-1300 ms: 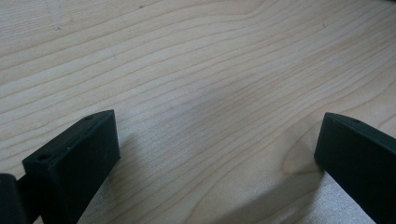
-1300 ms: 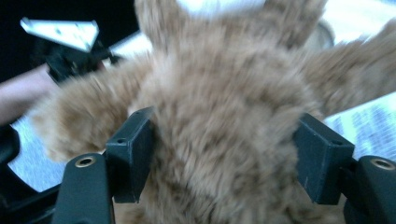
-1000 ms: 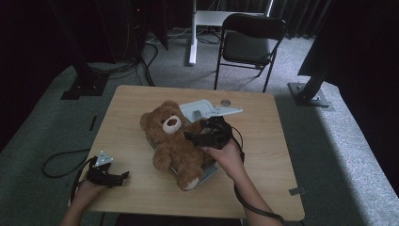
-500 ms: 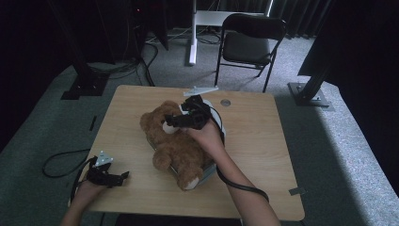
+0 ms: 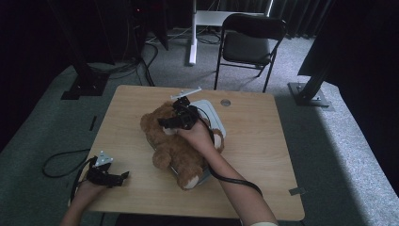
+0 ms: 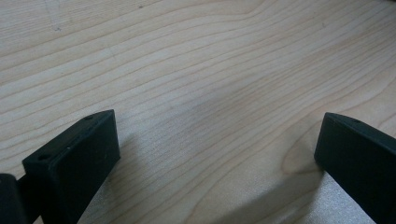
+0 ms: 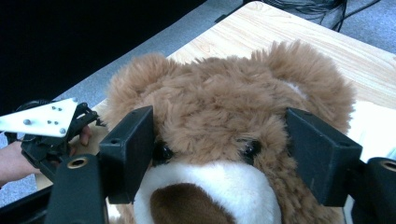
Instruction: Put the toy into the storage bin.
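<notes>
- Teddy bear lies on its back in the middle of the wooden table, partly over a white tray, head toward the far edge.
- Right gripper sits over the bear's face, its jaws standing either side of the head at eye level; they have just been closing, the head is between them, and whether the pads press the fur I cannot tell.
- Left gripper rests near the table's front left corner, well apart from the bear, jaws wide apart over bare wood.
- Folding chair stands beyond the table.
</notes>
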